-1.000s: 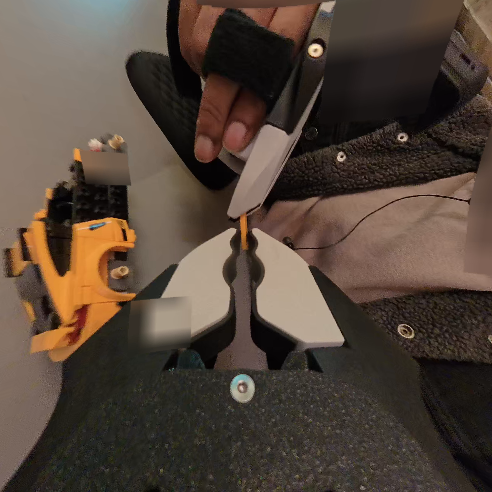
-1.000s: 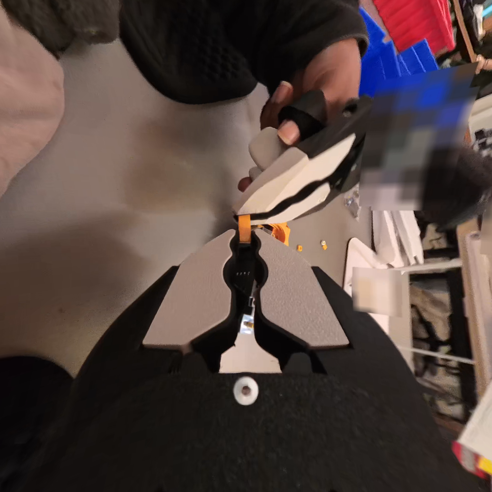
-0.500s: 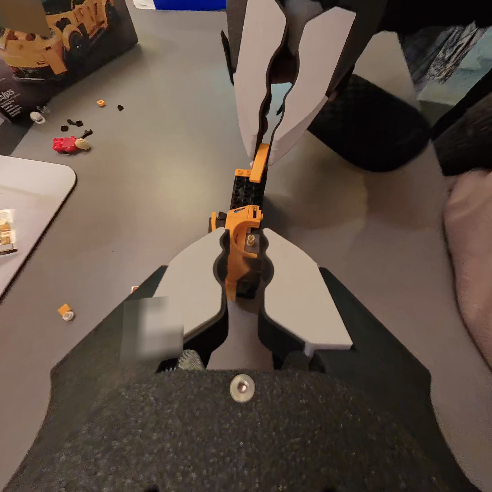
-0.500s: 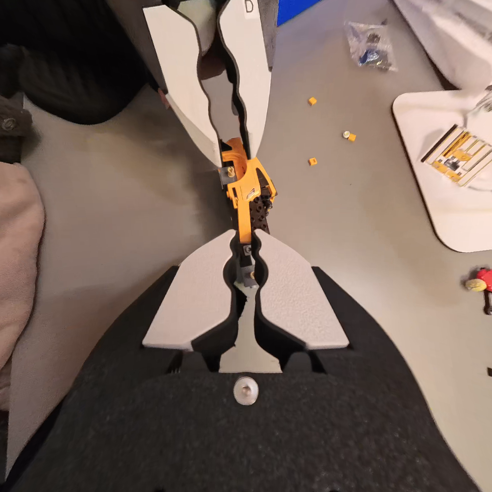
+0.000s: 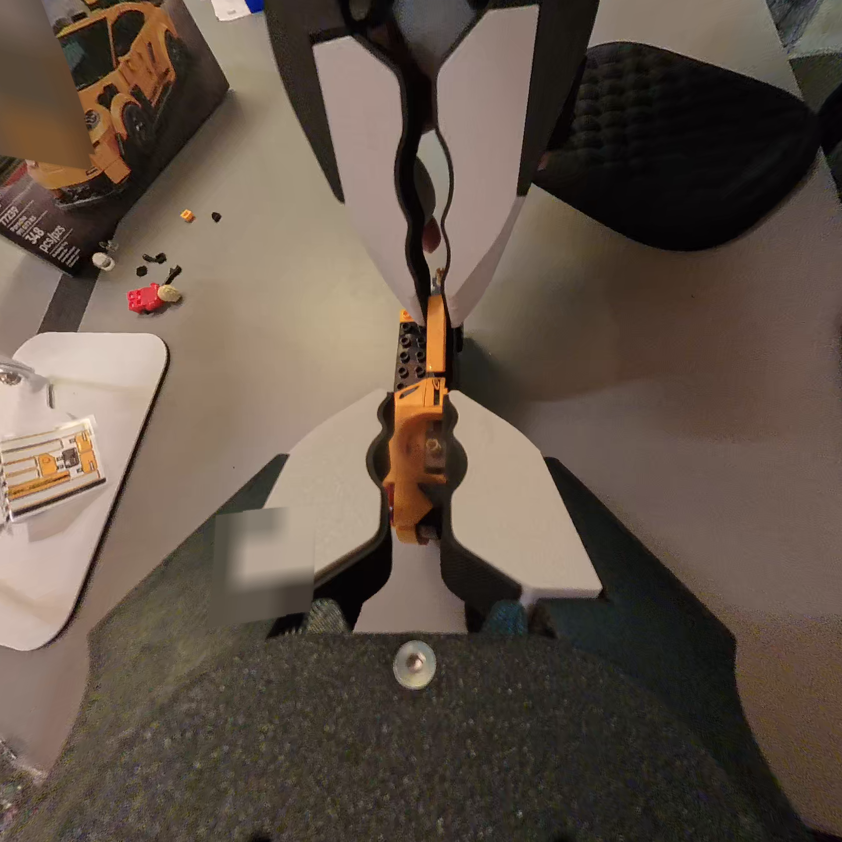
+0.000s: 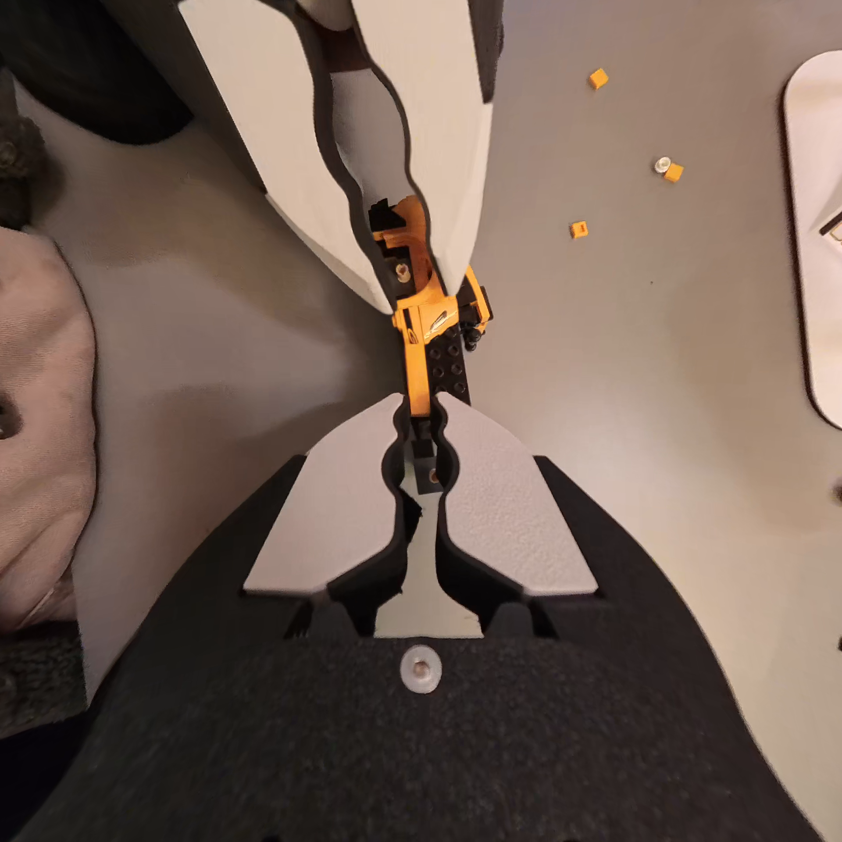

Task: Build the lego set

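We find a partly built orange-and-black brick car body [image 5: 421, 410] held above the grey tabletop [image 5: 273, 328], spanning the two grippers. The left gripper [image 5: 417, 398] is clamped on its wider orange fender end; the right gripper [image 6: 419, 401] is pinched on a narrow orange strip [image 6: 417, 378] at the opposite end. We judge the left steadies the body while the right seats the strip. The long axis runs gripper to gripper, studs up.

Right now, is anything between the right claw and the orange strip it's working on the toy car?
Nothing visible. The right claw is already shut on the orange strip, which lies along the black studded plate. The left claw grips the car's orange body opposite.
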`<state>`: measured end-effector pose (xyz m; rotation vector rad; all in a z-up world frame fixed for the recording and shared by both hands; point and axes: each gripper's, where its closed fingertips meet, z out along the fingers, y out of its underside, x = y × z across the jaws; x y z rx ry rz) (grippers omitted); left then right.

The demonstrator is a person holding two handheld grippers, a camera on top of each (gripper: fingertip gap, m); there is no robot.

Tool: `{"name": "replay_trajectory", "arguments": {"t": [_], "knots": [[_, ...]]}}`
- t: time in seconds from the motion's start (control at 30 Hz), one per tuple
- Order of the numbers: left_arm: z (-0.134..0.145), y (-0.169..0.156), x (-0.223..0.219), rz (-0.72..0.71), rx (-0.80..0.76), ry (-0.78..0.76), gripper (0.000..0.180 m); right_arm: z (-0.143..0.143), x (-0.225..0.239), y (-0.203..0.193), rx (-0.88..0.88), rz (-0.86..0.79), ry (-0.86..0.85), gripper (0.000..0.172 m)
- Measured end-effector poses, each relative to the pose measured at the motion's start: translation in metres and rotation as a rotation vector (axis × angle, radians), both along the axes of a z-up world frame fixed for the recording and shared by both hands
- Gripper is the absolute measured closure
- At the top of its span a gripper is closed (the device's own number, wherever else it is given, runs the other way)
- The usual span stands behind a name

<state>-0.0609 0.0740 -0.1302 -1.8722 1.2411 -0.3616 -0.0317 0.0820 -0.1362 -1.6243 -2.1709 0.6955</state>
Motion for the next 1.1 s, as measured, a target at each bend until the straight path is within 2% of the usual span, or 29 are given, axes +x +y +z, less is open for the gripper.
{"name": "replay_trajectory", "arguments": {"t": [0.27,0.67,0.77,0.9,1.1], "knots": [[0.001,0.003,0.015,-0.06,-0.027,0.047,0.162,-0.006,0.0,0.002,0.025,0.012,-0.062,0.163],[-0.003,0.003,0.017,-0.064,-0.033,0.082,0.164,-0.004,0.0,0.003,0.043,0.047,-0.045,0.161],[0.001,0.003,0.008,-0.042,-0.018,0.086,0.159,0.001,0.0,0.002,0.054,0.057,-0.019,0.16],[0.004,-0.005,-0.01,0.003,-0.082,0.008,0.145,0.003,-0.001,-0.001,0.062,0.076,-0.011,0.16],[-0.028,-0.01,-0.027,0.052,-0.171,0.002,0.133,0.0,-0.009,-0.002,0.072,0.098,-0.04,0.161]]}}
